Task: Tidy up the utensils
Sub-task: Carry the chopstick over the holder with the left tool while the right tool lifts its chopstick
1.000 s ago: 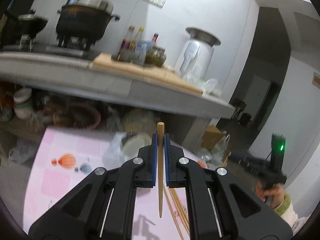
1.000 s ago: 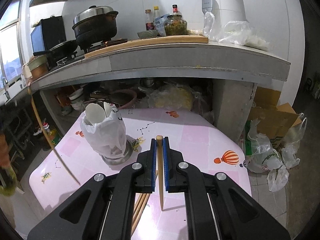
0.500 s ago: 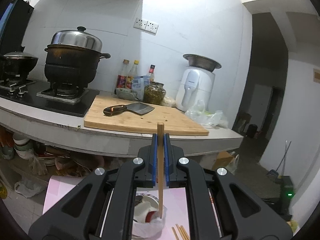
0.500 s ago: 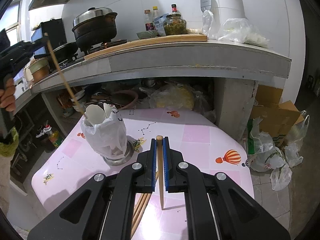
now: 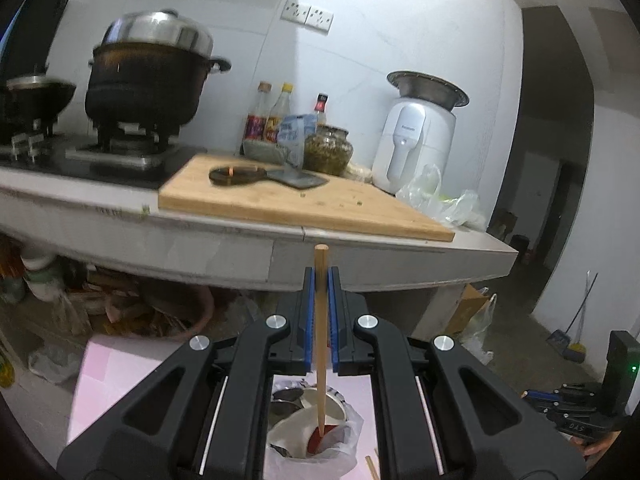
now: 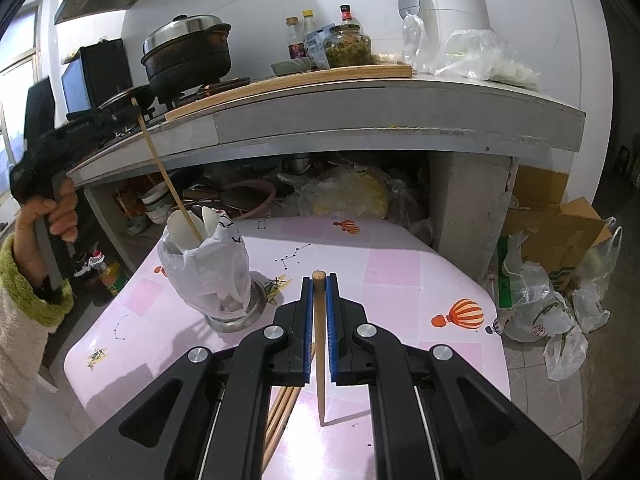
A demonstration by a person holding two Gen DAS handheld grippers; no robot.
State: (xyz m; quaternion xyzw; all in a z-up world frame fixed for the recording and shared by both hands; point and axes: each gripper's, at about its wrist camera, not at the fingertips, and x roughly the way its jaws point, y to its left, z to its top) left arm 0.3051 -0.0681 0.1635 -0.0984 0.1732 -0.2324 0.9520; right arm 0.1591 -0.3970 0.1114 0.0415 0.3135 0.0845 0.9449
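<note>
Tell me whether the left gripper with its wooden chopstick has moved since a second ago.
Yes. In the right wrist view the left gripper went from low at the table's edge up and across, its wooden chopstick now tipped into the bag-lined utensil holder.

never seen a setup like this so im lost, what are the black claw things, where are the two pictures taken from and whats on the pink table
The black claws are hand-held grippers, one in each of a person's hands, with a wide-angle camera on each looking along its two fingers. So each picture looks out over one claw.

The left gripper is shut on a chopstick whose tip dips into the bag-lined utensil holder. The right camera shows this from the side: the left hand, its chopstick and the holder.

The right gripper is shut on a second chopstick above the pink table. More loose chopsticks lie under it.
</note>
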